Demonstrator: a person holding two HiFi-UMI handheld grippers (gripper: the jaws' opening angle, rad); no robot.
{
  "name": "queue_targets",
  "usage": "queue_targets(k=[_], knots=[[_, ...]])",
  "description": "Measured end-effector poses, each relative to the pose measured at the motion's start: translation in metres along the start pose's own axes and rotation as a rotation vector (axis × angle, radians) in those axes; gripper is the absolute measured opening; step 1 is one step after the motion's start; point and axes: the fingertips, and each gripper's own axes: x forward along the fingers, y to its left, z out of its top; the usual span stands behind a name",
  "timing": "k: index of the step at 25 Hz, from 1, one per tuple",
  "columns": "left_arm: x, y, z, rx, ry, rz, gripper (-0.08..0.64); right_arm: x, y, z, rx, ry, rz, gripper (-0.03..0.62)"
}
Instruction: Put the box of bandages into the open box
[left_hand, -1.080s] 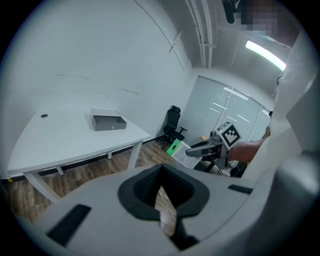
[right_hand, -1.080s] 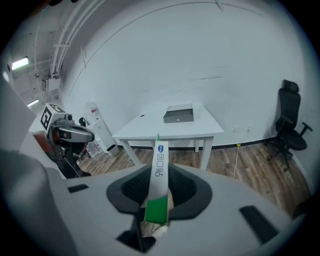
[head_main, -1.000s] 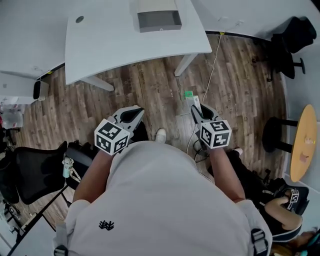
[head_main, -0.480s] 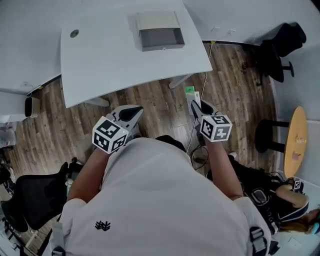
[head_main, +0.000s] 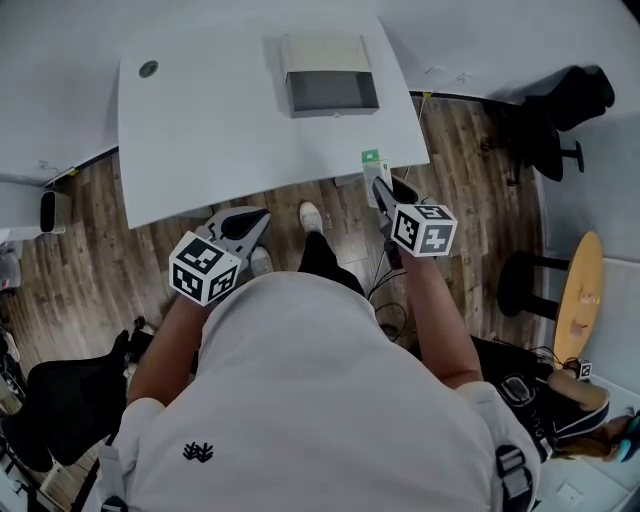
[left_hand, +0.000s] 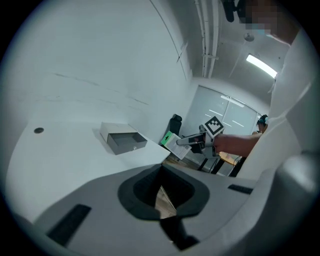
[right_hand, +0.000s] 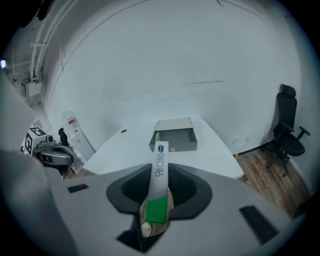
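The right gripper pinches the thin green-and-white cardboard bandage box by one end, so it may slip and miss the open grey box near the white tabletop's far edge.

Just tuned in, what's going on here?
A person faces the white table, carrying the box of bandages clamped in the right claw. The left claw holds nothing. The open box sits on the table ahead, and the bandages are not in it yet.
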Motion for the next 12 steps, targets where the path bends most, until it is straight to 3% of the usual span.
queue_targets(k=[12], knots=[[0.023, 0.049, 0.039, -0.072, -0.046, 0.173, 0.006, 0.1, -0.041, 0.081, -0.07, 0.029, 0.077, 0.094]])
